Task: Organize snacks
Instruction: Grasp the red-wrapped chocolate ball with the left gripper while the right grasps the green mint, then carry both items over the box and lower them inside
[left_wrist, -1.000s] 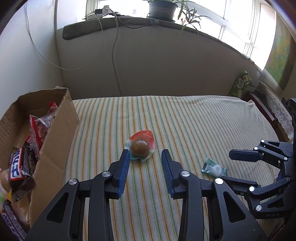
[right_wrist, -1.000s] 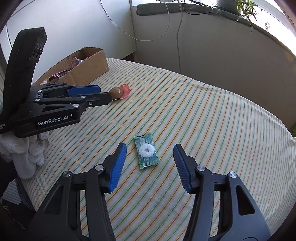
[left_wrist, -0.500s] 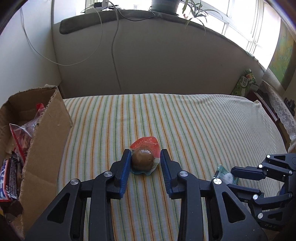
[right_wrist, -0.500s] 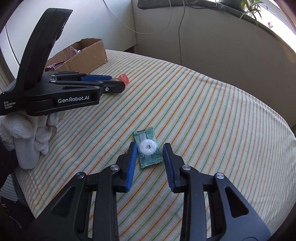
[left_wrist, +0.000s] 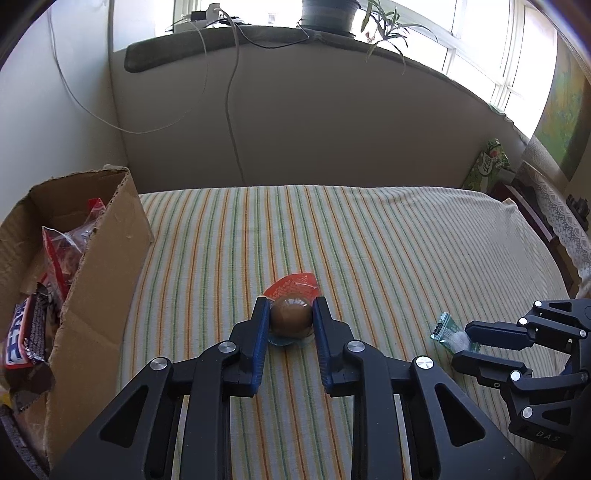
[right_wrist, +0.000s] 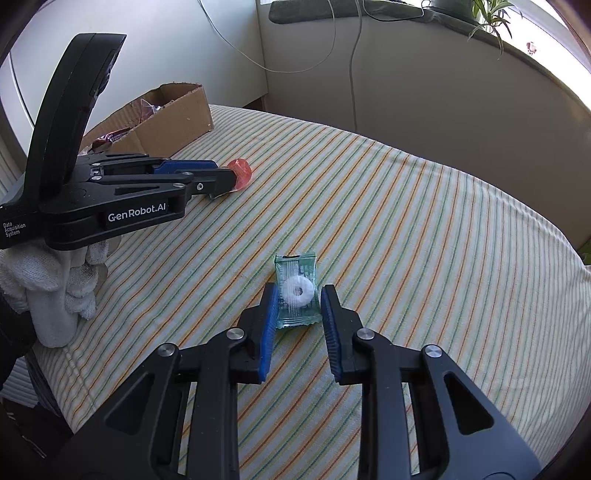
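Note:
My left gripper (left_wrist: 290, 317) is shut on a brown round snack in a red wrapper (left_wrist: 290, 316), which rests on the striped cloth (left_wrist: 332, 229). The same snack shows in the right wrist view (right_wrist: 240, 172) at the left gripper's tips (right_wrist: 225, 182). My right gripper (right_wrist: 298, 300) has closed on a green wrapped ring mint (right_wrist: 297, 291) lying on the cloth; the blue pads (right_wrist: 271, 310) press its sides. In the left wrist view the mint (left_wrist: 452, 334) sits between the right gripper's fingers (left_wrist: 491, 328).
A cardboard box (left_wrist: 96, 266) holding several packaged snacks stands at the left edge of the table; it also shows in the right wrist view (right_wrist: 173, 114). A wall with hanging cables (left_wrist: 232, 122) lies behind. A green packet (left_wrist: 487, 164) is at the far right.
Both grippers moved forward and closed: the left onto the brown snack, the right onto the green mint. Both snacks still lie on the cloth.

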